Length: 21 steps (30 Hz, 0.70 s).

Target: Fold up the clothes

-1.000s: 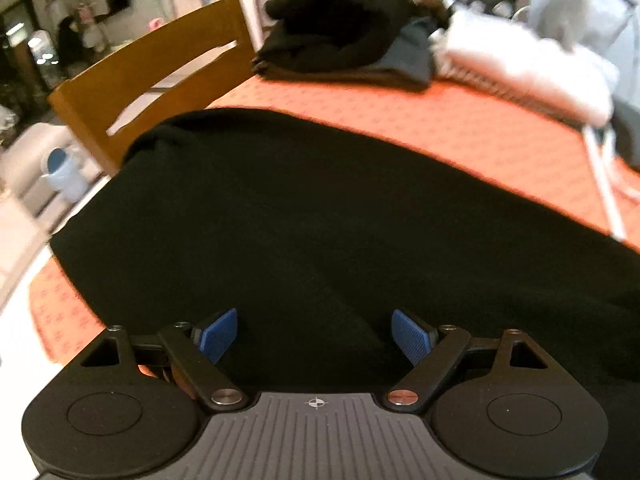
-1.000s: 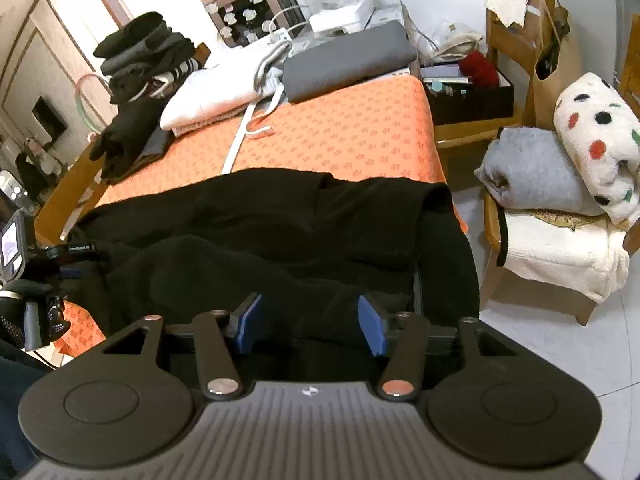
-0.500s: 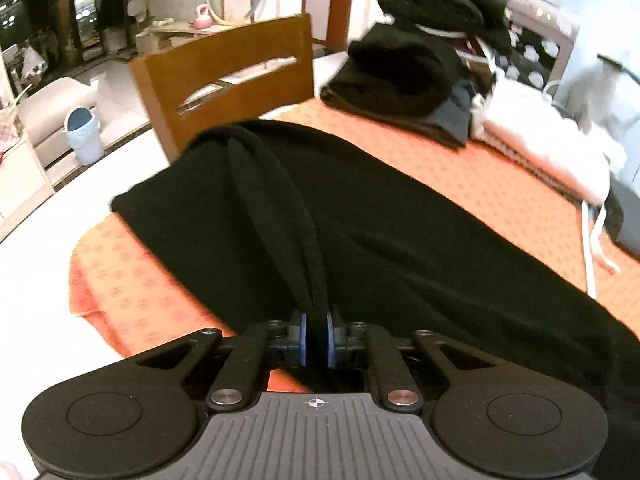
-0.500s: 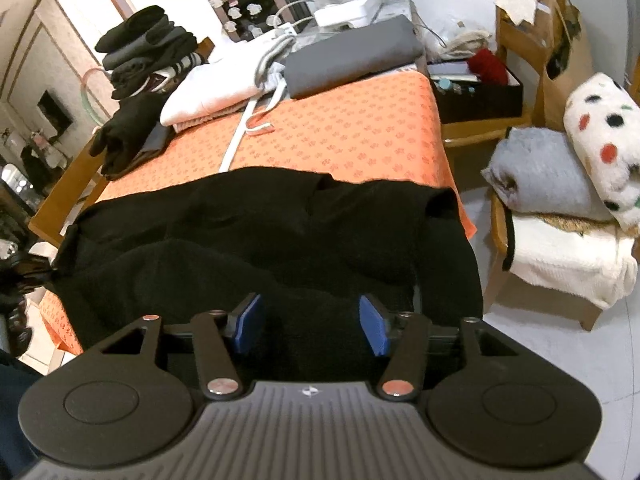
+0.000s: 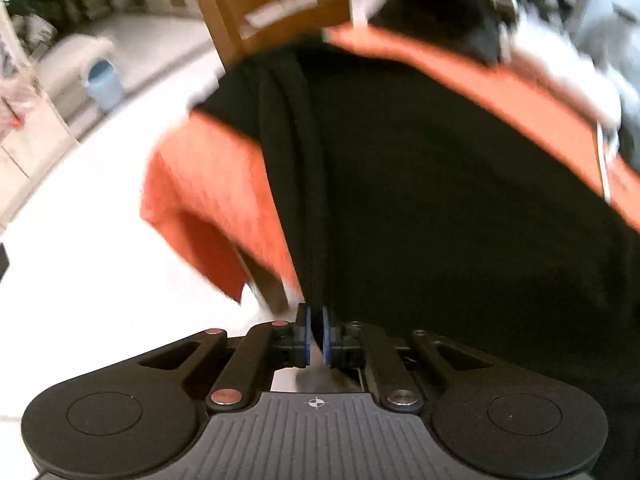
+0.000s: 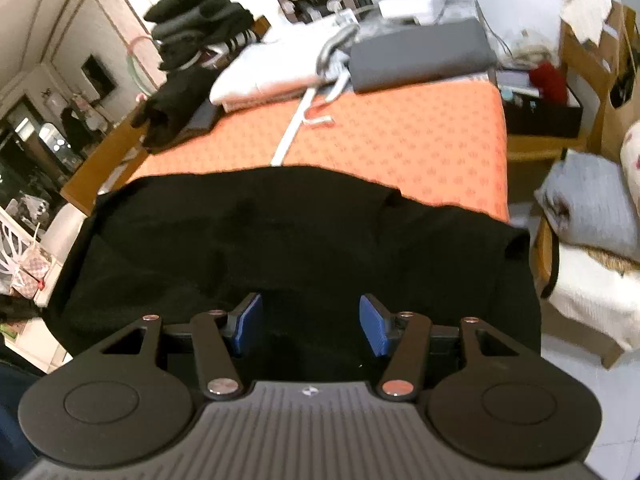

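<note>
**Left gripper pinches a black garment's edge as a fold begins on an orange tabletop**

My left gripper (image 5: 315, 336) is clamped on a ridge of the black garment (image 5: 440, 184), its blue pads (image 5: 306, 334) pressed together with only the bunched cloth between them. The garment lies spread across the near part of the orange tabletop (image 6: 400, 136), one side spilling over the table's edge beside a wooden chair (image 5: 280, 4). My right gripper (image 6: 310, 322) hangs over the garment's near hem with its jaws standing apart; cloth lies beneath and between the fingers, but the pads do not press on it, so that hand holds nothing.

To do this step well, I judge that the left side should be carried across in one smooth sweep and kept low, so the fabric does not drag the rest of the garment off the tabletop. The right gripper ought to close on the matching hem first, so both corners travel together and the fold line comes out straight. The loose overhang is the main hazard: its weight could pull the cloth askew.

Stacked dark clothes (image 6: 200, 20) and a folded white garment (image 6: 272, 76) wait at the far end. No brand, label or legible writing can be made out in either view; the left view is blurred.
</note>
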Each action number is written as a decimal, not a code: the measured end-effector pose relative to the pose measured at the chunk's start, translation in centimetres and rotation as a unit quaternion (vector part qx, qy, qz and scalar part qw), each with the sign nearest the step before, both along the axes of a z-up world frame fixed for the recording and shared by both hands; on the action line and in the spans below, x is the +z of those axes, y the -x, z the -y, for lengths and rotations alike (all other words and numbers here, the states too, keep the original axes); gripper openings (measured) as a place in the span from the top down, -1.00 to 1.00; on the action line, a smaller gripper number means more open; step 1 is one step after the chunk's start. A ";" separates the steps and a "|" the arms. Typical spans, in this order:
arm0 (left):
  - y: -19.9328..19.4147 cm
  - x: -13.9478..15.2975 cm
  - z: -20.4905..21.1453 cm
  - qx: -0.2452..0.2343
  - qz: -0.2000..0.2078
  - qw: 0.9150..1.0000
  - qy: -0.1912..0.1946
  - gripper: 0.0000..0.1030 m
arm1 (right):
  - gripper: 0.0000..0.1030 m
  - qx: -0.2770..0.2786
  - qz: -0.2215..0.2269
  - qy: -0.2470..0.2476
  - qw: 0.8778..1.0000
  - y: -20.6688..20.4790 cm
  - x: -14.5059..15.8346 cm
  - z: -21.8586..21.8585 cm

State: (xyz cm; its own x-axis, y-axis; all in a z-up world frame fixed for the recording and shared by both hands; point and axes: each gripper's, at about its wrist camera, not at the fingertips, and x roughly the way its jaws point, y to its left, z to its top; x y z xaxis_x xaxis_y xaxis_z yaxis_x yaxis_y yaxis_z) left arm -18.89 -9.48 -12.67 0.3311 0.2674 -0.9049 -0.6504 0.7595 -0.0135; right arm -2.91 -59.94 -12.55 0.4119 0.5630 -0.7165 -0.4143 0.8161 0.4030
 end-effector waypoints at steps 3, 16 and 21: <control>0.2 0.0 1.0 -0.045 0.016 0.999 0.006 0.83 | -0.17 -0.013 -0.006 0.007 1.000 0.7 -0.4 0.4; -11.2 2.9 9.7 -0.385 0.155 0.910 -0.007 -0.11 | -0.17 -0.177 -0.038 -0.001 0.983 5.0 -1.5 8.0; -14.3 0.5 12.6 -0.461 0.143 0.875 0.029 -0.18 | -0.17 -0.215 -0.064 -0.017 0.974 7.0 -3.0 10.4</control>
